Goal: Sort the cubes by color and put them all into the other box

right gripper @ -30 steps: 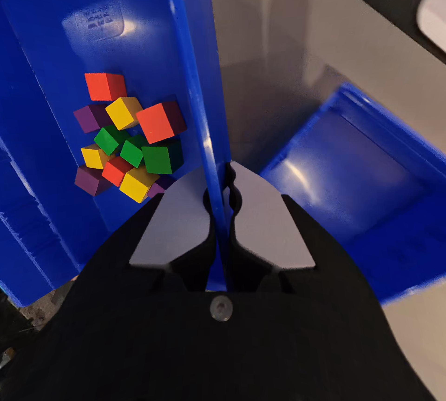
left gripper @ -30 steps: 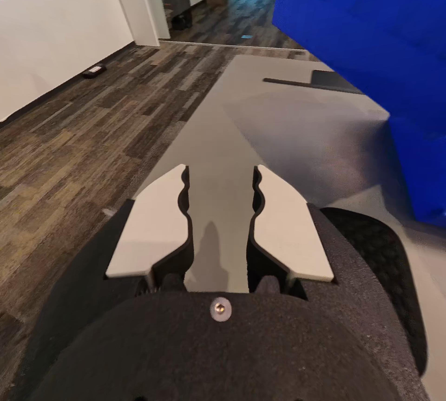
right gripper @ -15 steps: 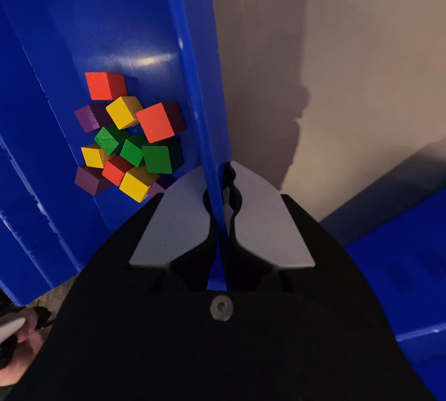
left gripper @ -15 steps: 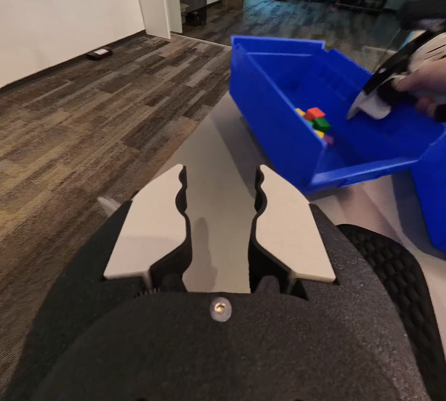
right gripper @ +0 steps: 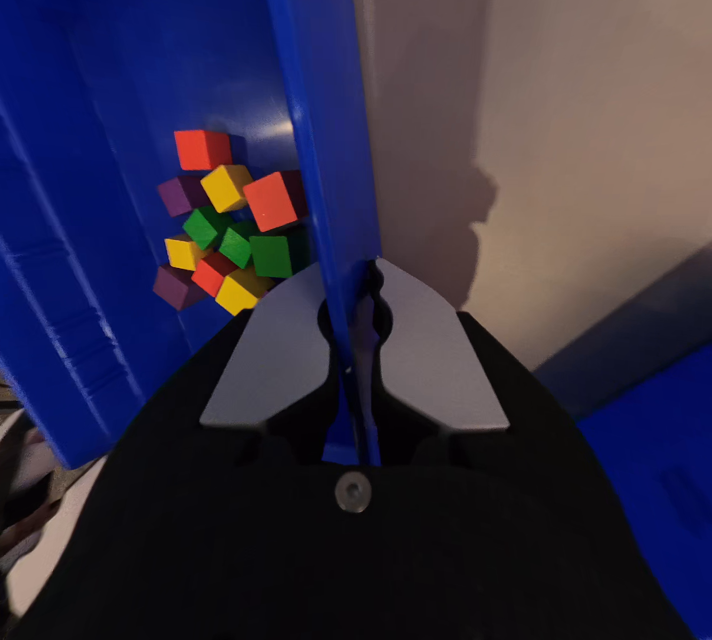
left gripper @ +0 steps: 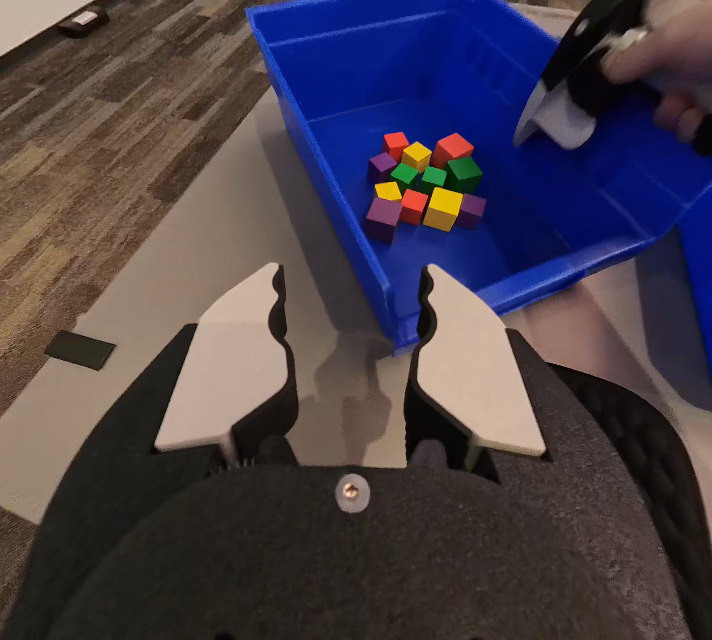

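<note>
R tongs (right gripper: 352, 313) on blue bin (right gripper: 327, 120) wall, cubes (right gripper: 231, 224) inside.

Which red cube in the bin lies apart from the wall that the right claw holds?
The red cube at the far end of the pile; the larger red cube sits against that wall.

The cubes (left gripper: 424, 184) lie bunched together on the bottom of a box (left gripper: 331, 174) standing on the table (left gripper: 200, 274). A second box (right gripper: 655, 467) stands to its right. The floor (left gripper: 96, 112) lies left of the table.
</note>
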The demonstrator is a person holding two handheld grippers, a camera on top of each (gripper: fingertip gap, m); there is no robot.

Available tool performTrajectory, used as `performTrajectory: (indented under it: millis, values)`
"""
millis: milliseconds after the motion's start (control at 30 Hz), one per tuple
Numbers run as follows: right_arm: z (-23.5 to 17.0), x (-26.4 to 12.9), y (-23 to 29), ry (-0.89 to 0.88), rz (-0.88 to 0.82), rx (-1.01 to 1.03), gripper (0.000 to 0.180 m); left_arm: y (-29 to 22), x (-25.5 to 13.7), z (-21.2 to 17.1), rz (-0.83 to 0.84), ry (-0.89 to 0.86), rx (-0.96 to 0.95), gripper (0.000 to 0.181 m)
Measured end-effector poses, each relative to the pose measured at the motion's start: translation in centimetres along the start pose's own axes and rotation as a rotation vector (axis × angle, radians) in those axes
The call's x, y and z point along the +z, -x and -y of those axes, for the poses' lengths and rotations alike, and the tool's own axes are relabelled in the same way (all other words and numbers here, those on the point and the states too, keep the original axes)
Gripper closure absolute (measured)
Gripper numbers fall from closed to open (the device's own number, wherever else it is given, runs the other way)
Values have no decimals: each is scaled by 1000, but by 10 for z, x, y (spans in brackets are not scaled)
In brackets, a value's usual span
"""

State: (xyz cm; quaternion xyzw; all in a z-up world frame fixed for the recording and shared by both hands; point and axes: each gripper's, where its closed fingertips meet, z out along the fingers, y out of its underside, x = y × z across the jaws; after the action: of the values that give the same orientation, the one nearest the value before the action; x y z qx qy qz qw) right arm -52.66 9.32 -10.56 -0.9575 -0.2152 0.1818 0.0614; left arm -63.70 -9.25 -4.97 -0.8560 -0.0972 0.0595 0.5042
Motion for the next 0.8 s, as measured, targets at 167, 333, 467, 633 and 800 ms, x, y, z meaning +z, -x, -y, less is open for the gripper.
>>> performTrajectory:
  millis: [167, 333, 467, 633, 800]
  values:
    - [22, -38, 11, -163, 61, -90, 144, 0, 26, -13, 62, 59, 40, 119]
    - [28, -101, 24, -316, 62, -285, 143, 6, 40, -19, 39, 105, 18, 121]
    - [9, -145, 21, -381, 76, -388, 143, 25, 41, -16, 44, 101, 28, 125]
    - [-27, -185, -5, -408, 37, -484, 143, 60, 50, -9, 85, 119, 58, 136]
    - [-66, -208, -32, -424, 37, -518, 144, 90, 68, 1, 105, 152, 181, 164]
